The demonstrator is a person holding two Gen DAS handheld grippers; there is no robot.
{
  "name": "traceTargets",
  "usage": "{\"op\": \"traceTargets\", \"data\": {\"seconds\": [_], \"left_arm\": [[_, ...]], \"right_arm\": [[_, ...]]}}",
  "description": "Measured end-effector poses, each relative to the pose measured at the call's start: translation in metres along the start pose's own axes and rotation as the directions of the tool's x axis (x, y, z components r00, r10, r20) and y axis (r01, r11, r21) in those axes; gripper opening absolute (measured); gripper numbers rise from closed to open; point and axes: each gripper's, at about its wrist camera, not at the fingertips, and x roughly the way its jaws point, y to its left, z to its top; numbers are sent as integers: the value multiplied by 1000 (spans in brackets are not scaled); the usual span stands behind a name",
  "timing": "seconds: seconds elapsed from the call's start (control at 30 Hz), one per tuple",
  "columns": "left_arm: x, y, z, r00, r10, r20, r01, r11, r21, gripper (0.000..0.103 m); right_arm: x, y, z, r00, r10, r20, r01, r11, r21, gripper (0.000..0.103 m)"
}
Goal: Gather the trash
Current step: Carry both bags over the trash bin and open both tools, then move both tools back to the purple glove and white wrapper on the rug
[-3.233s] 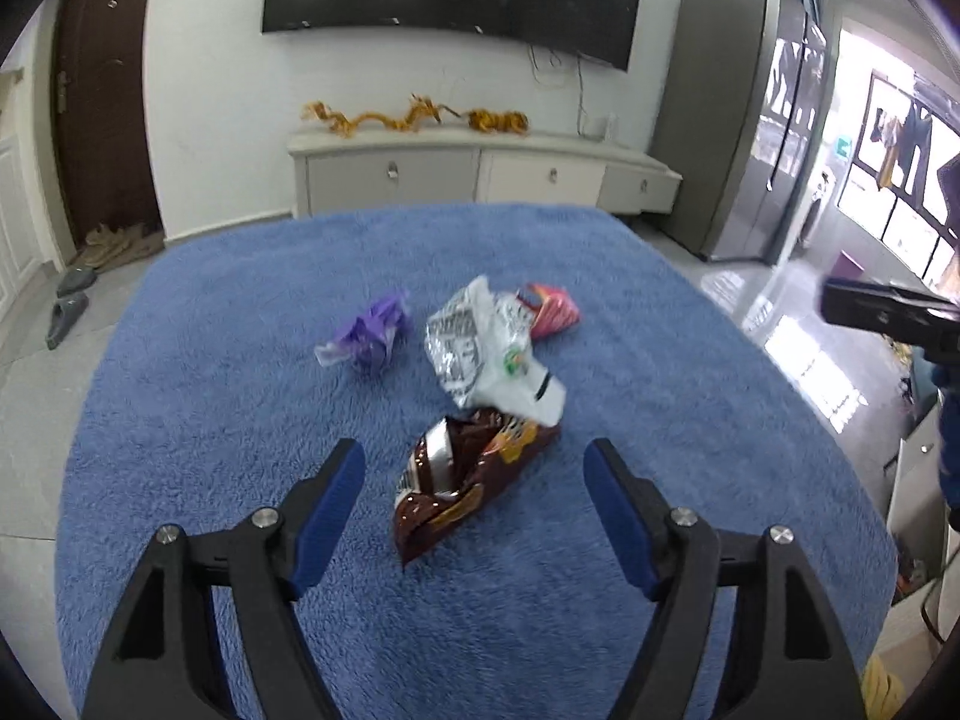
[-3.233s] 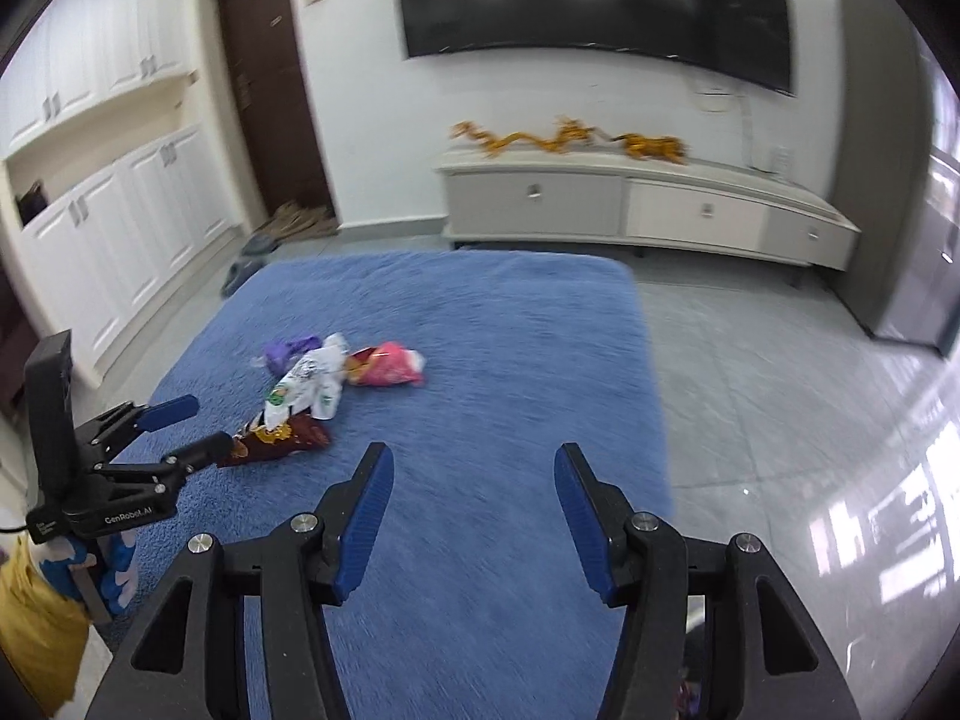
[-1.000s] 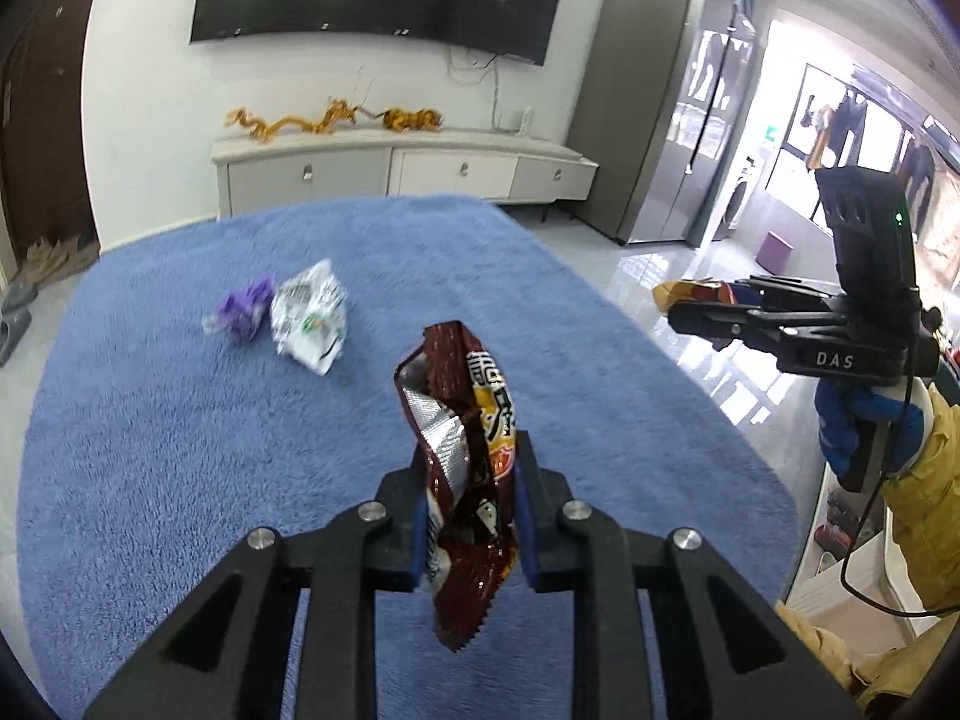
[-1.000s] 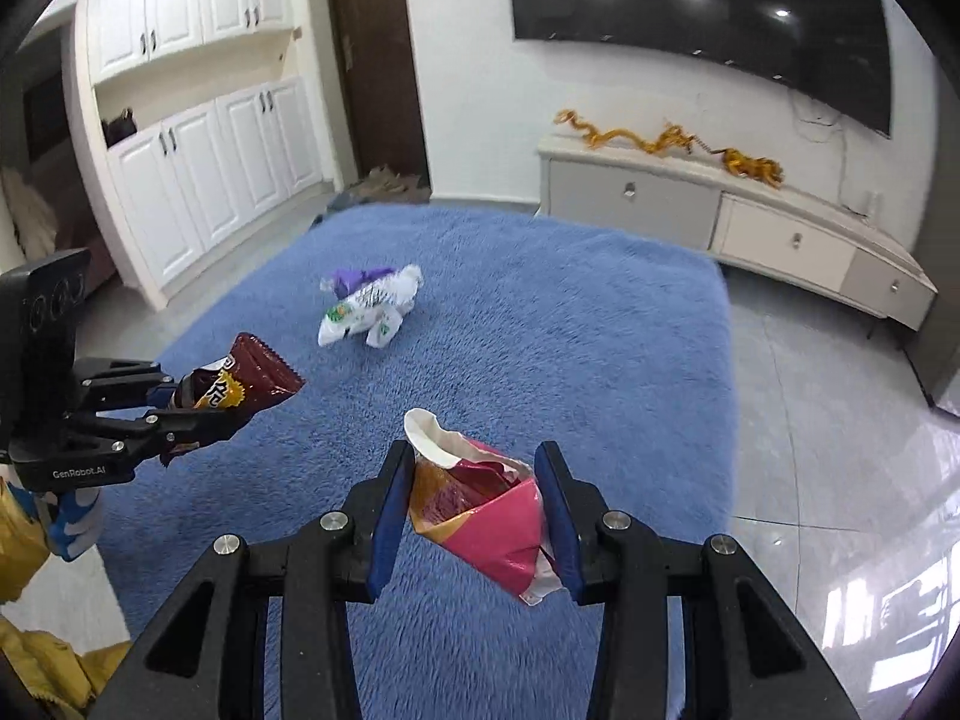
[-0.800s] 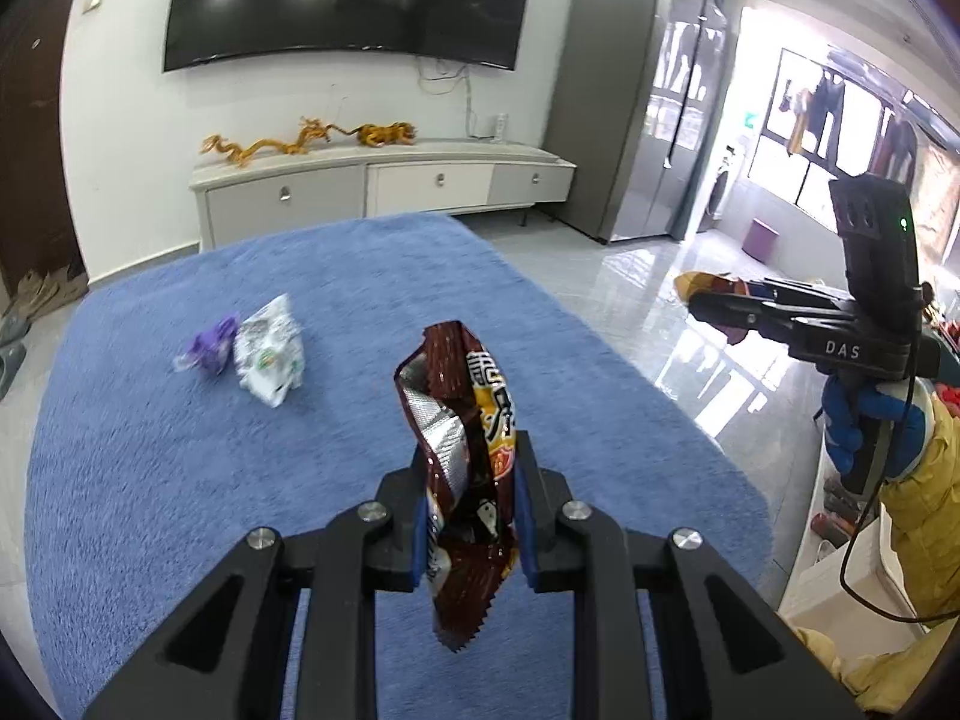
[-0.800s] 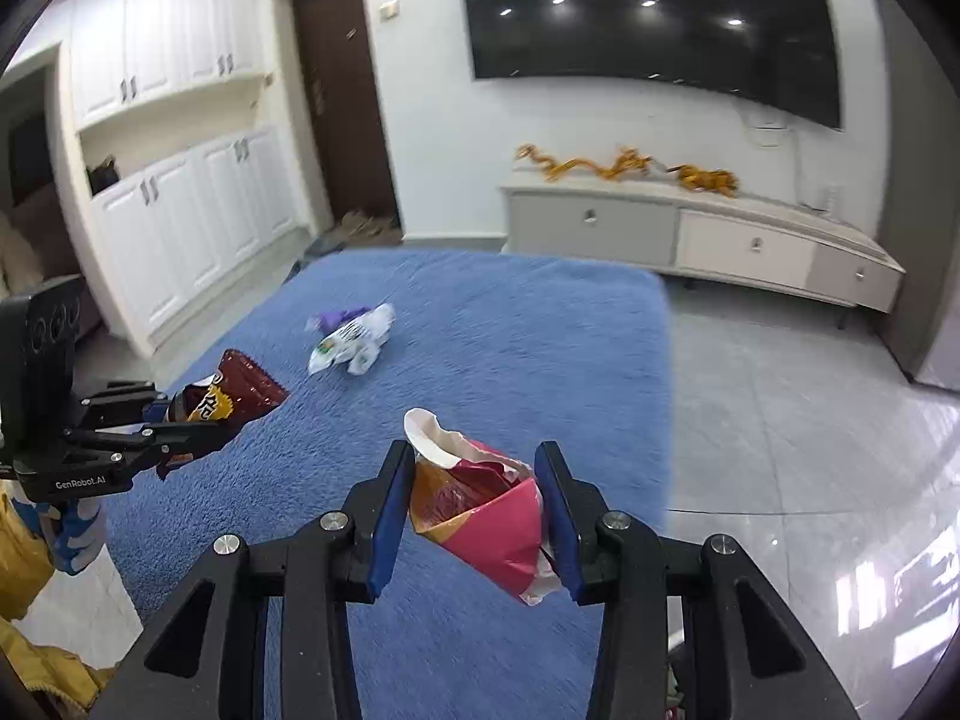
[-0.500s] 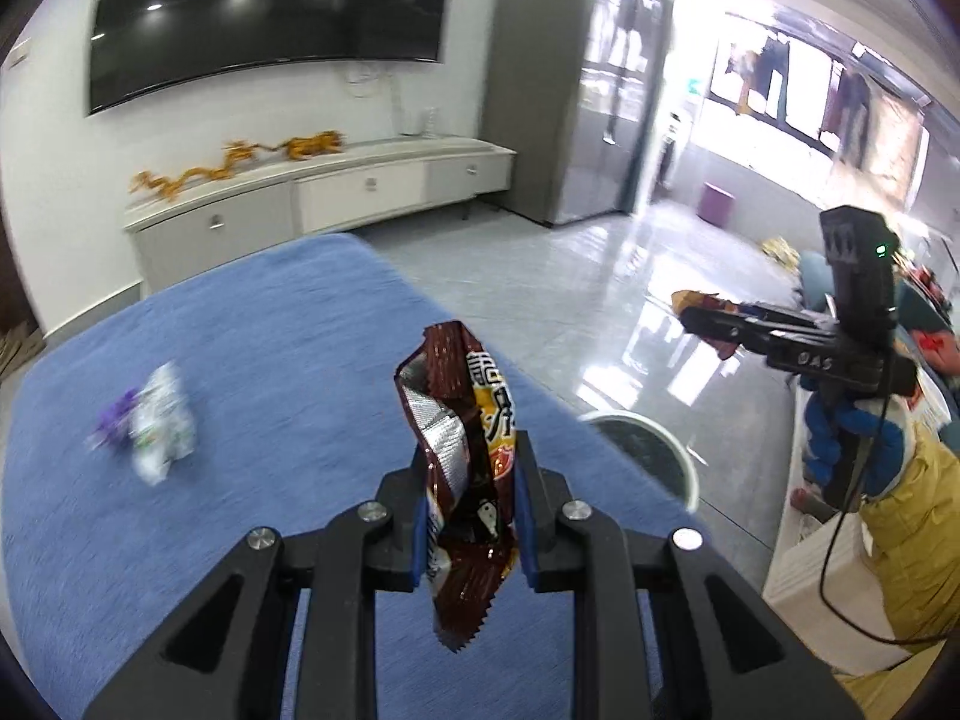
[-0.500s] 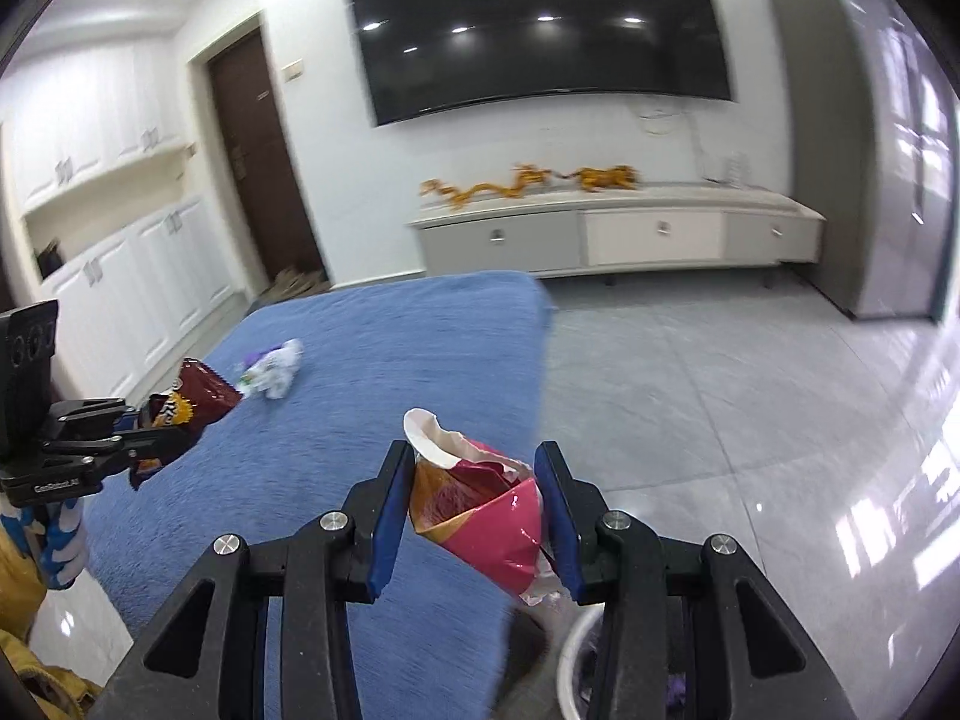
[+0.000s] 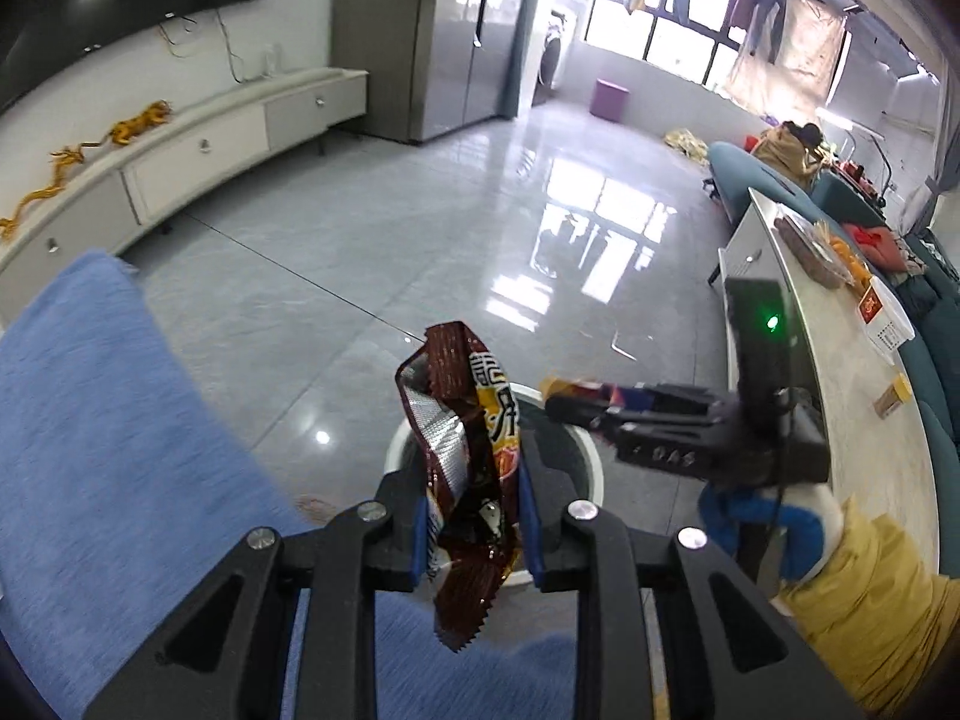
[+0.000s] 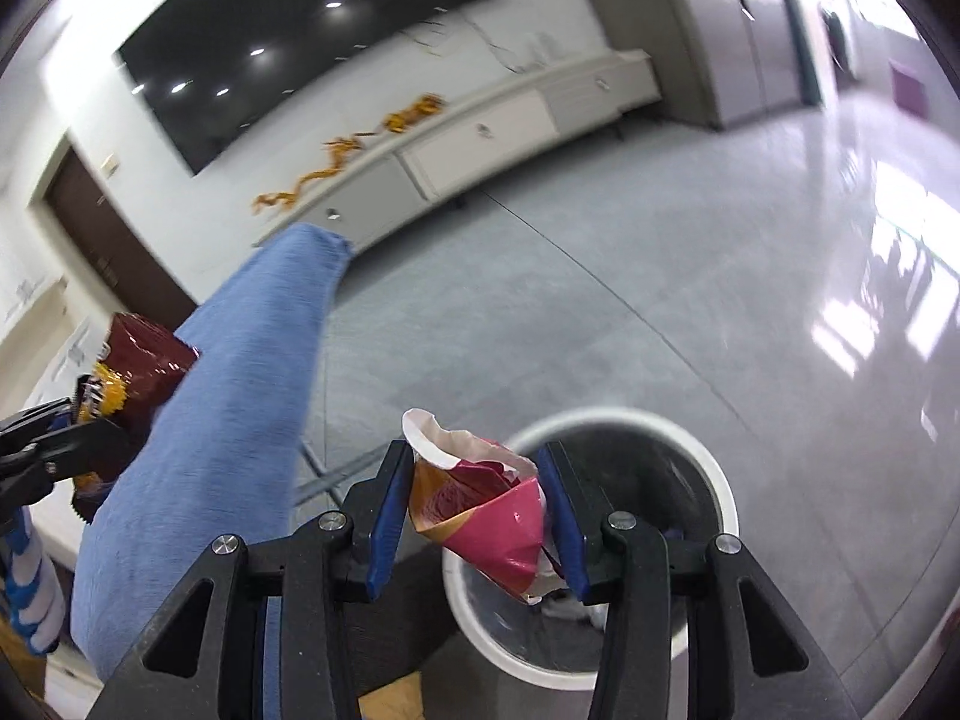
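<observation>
**A:** Where's the trash?

**B:** Two pieces, both in the air. The brown snack wrapper (image 9: 468,480) stands upright between the pads of the left tongs (image 9: 471,498), its crumpled top above them and its sawtooth bottom edge hanging below. The red wrapper (image 10: 486,516) sits between the pads of the right tongs (image 10: 474,498), with its torn white mouth up and its pointed end down.

**A:** So both tongs are gripping?

**B:** Yes, each is narrow around its own wrapper. Both sets of jaws have just been opening a little, but each wrapper is between the pads and touching them.

**A:** And the bin?

**B:** The round white-rimmed bin (image 10: 714,480) stands on the floor with a dark inside. In the right wrist view the red wrapper is over the bin's near-left rim. In the left wrist view the rim shows just behind the brown wrapper, and the right tongs reach in from the right above the opening.

**A:** What's holding the right tongs?

**B:** A hand in a blue and white glove (image 9: 756,522), with a yellow sleeve (image 9: 870,600) behind it.

**A:** What's around them?

**B:** The blue plush cover (image 9: 90,420) lies to the left, its edge near the bin. Beyond that is glossy grey tile floor (image 9: 420,210). A long pale cabinet (image 9: 180,144) against the wall carries a golden dragon ornament (image 9: 90,144), and a dark television (image 10: 300,42) hangs above it.
</observation>
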Motion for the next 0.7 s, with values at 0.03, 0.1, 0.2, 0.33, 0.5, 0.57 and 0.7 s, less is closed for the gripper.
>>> {"op": "traceTargets", "data": {"seconds": [0.03,0.1,0.2,0.33,0.5,0.57,0.7], "left_arm": [[10,-3,4,1000,-12,-13,12,1000,0,24],[24,-5,7,999,-30,-25,30,1000,-9,29],[44,-7,12,997,-57,-48,55,998,-32,35],[54,-8,13,996,-64,-56,61,997,-56,47],[50,-12,11,999,-33,-43,30,998,-57,47],[43,-12,8,999,-22,-31,20,998,-60,47],[26,-17,7,999,39,10,-38,997,-67,47]], "right_arm": [[3,-9,-2,1000,0,-6,1,1000,22,44],[6,-28,-9,1000,2,-17,-1,997,73,48],[12,-46,-15,999,-9,-34,13,991,131,60],[13,-53,-24,998,-23,-50,31,987,160,62],[3,-57,-26,998,-43,-39,49,984,173,63],[-2,-56,-25,998,-54,-29,58,983,171,63],[-15,-43,-20,998,-65,-1,64,987,145,63]]}}
